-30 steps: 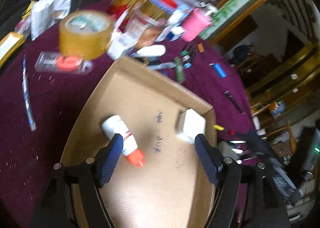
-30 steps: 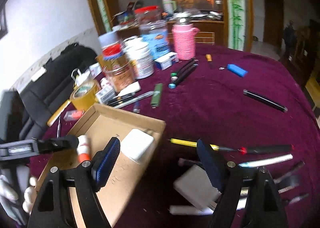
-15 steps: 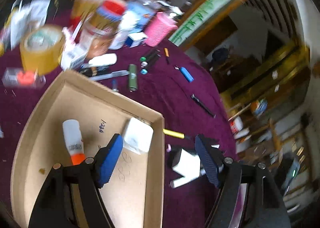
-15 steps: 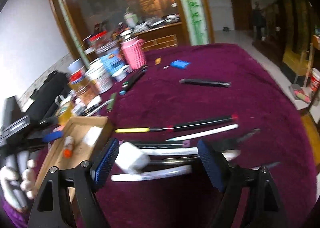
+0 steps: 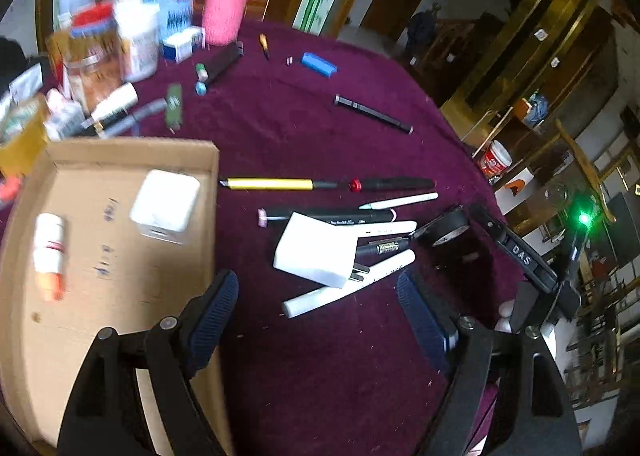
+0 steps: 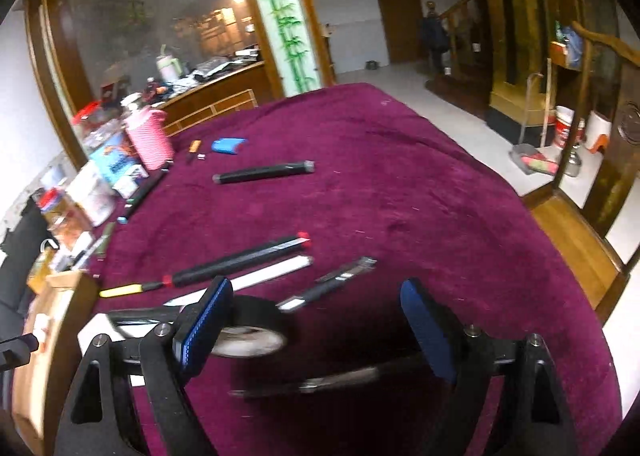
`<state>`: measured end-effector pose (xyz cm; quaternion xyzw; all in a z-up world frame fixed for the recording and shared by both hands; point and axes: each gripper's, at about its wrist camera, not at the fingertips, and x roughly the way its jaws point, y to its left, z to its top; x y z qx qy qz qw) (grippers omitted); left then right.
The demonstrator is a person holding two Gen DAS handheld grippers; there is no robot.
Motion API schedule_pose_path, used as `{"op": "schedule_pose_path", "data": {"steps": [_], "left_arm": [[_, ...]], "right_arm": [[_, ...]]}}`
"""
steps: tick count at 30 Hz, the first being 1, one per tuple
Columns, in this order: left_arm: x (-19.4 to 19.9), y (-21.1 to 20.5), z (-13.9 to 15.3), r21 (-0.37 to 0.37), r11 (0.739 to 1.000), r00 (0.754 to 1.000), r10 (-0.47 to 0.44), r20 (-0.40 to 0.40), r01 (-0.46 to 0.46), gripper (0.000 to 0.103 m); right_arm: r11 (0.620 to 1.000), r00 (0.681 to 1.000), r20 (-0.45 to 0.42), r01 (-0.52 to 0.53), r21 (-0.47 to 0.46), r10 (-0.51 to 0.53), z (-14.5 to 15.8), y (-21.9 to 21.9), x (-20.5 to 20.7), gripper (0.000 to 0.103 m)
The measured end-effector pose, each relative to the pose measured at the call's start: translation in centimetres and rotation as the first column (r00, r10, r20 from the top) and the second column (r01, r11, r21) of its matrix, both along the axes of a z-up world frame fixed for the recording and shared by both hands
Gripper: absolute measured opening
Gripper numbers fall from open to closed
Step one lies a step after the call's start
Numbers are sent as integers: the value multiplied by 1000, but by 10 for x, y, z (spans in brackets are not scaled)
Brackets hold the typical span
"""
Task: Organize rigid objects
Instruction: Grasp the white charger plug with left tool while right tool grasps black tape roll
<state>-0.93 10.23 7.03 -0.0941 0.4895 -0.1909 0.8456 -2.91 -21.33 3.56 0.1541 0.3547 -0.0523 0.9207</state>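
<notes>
The left gripper [image 5: 318, 294] has just been widening its blue-padded jaws, and they stand well apart, gripping nothing, above the maroon tablecloth [image 5: 320, 356]. Just ahead of them a white rectangular block [image 5: 316, 250] lies across a cluster of white and black pens [image 5: 372, 234]. To its left sits the shallow cardboard tray [image 5: 120, 151], holding a white square adapter [image 5: 165, 211] and a white tube with an orange cap [image 5: 49, 250]. The right gripper [image 6: 316, 316] is also spread wide and empty; its jaws have been opening too. A black tape roll [image 6: 252, 328] lies beside its left pad.
</notes>
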Motion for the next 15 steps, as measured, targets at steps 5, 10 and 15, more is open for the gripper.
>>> {"op": "schedule_pose_path", "data": {"steps": [5, 10, 15], "left_arm": [[20, -26, -17, 67, 997, 999, 34, -7, -34, 81], [35, -43, -35, 88, 995, 998, 42, -40, -38, 81], [33, -57, -42, 171, 985, 1000, 26, 4, -26, 81]], "right_arm": [[998, 1000, 10, -29, 51, 29, 0, -4, 0, 89], [996, 999, 8, -52, 78, 52, -2, -4, 0, 89], [992, 998, -2, -57, 109, 57, -5, -7, 1, 90]]}}
